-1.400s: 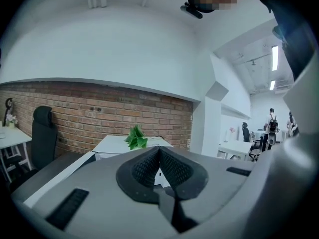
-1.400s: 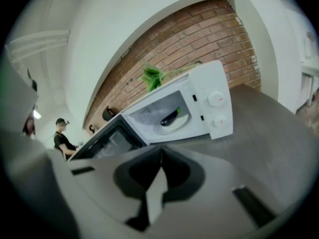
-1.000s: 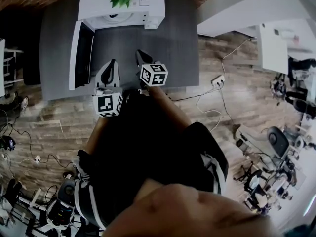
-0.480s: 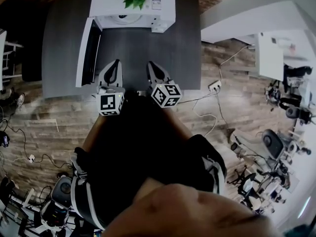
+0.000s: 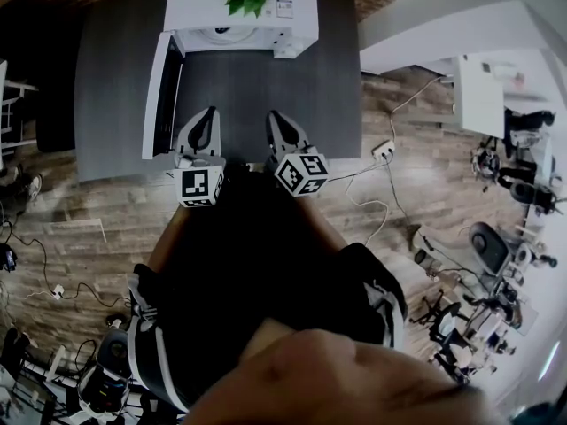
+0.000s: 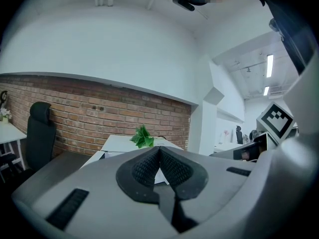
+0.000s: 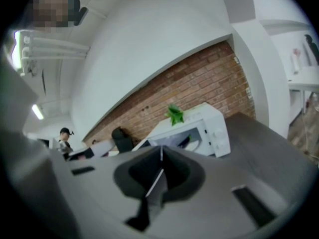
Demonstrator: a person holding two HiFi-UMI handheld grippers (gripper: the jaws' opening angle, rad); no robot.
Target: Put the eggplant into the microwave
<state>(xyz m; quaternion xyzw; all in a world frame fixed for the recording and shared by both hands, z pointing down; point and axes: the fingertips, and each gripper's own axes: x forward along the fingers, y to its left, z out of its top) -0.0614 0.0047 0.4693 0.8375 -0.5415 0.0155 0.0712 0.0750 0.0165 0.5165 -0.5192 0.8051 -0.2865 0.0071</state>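
Left hand-held gripper (image 5: 207,115) and right hand-held gripper (image 5: 275,120) both have jaws pressed together on nothing, drawn in at the table's (image 5: 115,87) near edge, probably since a dark shape, apparently the eggplant (image 7: 186,141), lies inside the microwave (image 7: 212,126) — door (image 5: 163,91) swung wide

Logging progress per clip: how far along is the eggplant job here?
Likely done: what may be the eggplant lies inside the open microwave, though it is too blurred to confirm. In hand: nothing; the left gripper and right gripper are shut and empty, at the table edge. Left: nothing certain; the door stands open.
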